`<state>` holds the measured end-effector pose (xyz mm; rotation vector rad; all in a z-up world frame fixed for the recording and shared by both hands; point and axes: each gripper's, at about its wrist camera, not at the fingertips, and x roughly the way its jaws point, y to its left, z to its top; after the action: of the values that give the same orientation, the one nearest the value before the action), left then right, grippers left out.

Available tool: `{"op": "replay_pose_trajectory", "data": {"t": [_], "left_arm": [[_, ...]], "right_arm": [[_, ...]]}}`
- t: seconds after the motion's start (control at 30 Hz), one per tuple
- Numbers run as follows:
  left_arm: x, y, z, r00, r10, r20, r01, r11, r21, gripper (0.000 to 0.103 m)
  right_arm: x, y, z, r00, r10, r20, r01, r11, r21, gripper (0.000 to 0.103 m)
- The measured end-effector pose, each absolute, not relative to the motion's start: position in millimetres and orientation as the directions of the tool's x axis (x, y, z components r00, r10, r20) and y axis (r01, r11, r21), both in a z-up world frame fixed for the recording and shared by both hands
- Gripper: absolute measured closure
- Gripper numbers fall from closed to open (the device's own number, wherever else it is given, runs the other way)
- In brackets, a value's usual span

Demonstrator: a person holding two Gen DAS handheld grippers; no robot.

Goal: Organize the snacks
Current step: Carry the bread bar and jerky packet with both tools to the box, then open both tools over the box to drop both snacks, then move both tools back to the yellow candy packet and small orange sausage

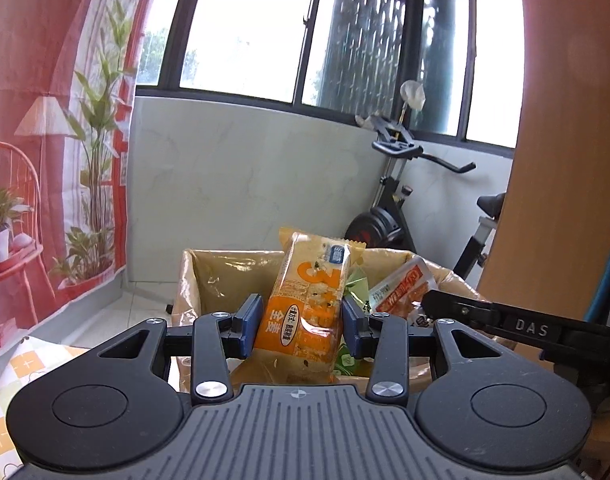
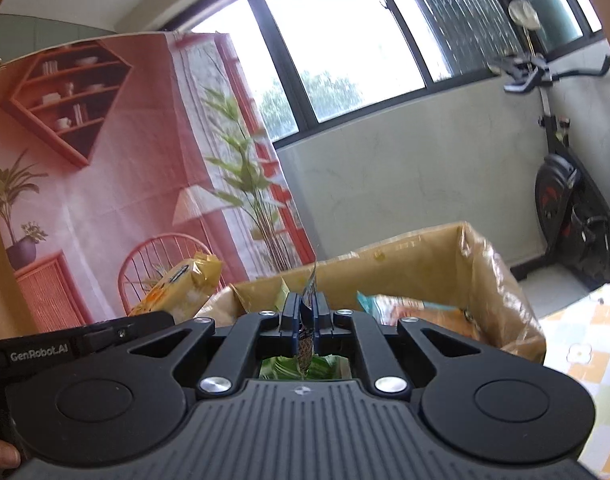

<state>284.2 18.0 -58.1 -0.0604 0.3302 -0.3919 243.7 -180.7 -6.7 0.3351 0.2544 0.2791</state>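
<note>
Left gripper (image 1: 301, 320) clamps orange cracker packet (image 1: 305, 312), long axis upright; right gripper (image 2: 306, 312) pinches a thin wrapper (image 2: 309, 308) over the cardboard box (image 2: 425, 264).

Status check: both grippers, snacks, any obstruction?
Left gripper shut on orange cracker pack. Right gripper shut on green packet's edge. Both above cardboard box. Nothing blocking.

Orange cracker pack (image 1: 305, 312) upright over taped cardboard box (image 1: 209, 276); thin foil packet (image 2: 308, 332) edge-on above box w/ snacks.

the green packet (image 2: 305, 366) is mostly hidden behind the right tongs (image 2: 306, 314).
</note>
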Motion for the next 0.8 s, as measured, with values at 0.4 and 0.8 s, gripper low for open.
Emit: {"op": "replay_pose_trajectory", "data": {"t": [0.4,0.8], "left_arm": [[281,25,-49,0.886,-0.361,-0.290,0.345,0.932,-0.106,0.031],[217,30,-60,0.880,-0.392,-0.267,0.370,0.920,-0.130,0.030]], "right_arm": [[227,-186,-10,0.955,0.228,-0.190,-0.171,0.947,0.273,0.068],[178,-201,-15,0.985,0.127,-0.116,-0.101,0.973,0.207,0.060]]}}
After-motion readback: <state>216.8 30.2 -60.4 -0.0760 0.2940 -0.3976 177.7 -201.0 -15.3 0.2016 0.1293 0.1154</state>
